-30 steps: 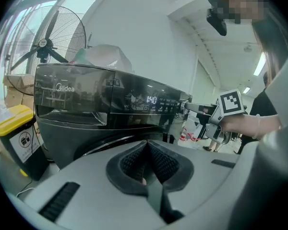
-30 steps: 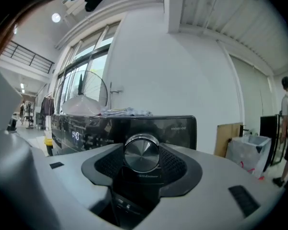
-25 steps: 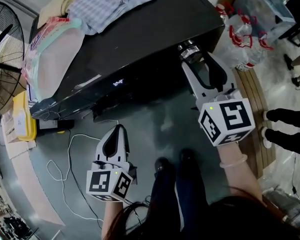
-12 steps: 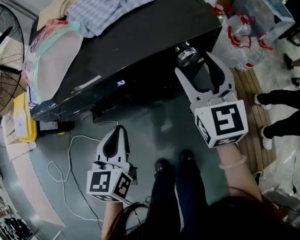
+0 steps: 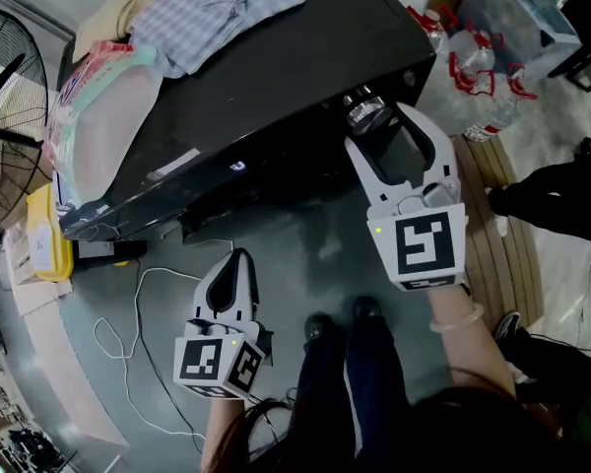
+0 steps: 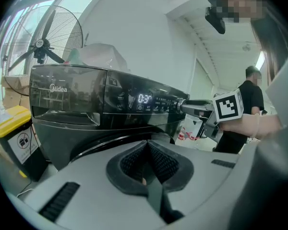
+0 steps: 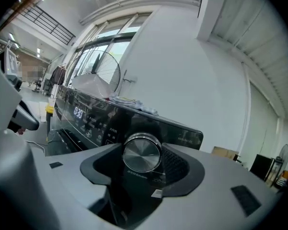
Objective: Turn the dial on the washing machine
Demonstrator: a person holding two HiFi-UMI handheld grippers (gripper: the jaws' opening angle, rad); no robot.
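Observation:
The black washing machine [image 5: 276,57] fills the upper head view, its lit display [image 5: 237,166] on the front panel. Its silver dial [image 5: 366,113] sits at the panel's right end. My right gripper [image 5: 382,126] reaches level at the dial, which lies between the jaws. In the right gripper view the dial [image 7: 141,153] lies close to the right pad, with a dark gap on its left. These jaws have just been closing a little, the dial between them. My left gripper [image 5: 238,257] hangs lower left, away from the machine, shut on nothing [image 6: 148,150].
Checked clothes [image 5: 217,3] and a plastic bag [image 5: 98,106] lie on the machine. A fan [image 5: 5,67] and a yellow bin [image 5: 44,235] stand left. A white cable [image 5: 128,304] trails on the floor. Packed bottles [image 5: 473,67] and a standing person [image 5: 552,195] are right.
My right gripper has rolled about its own line at the dial, and its jaws stand wider round it than before. The person at the right has shifted. My left gripper has kept still.

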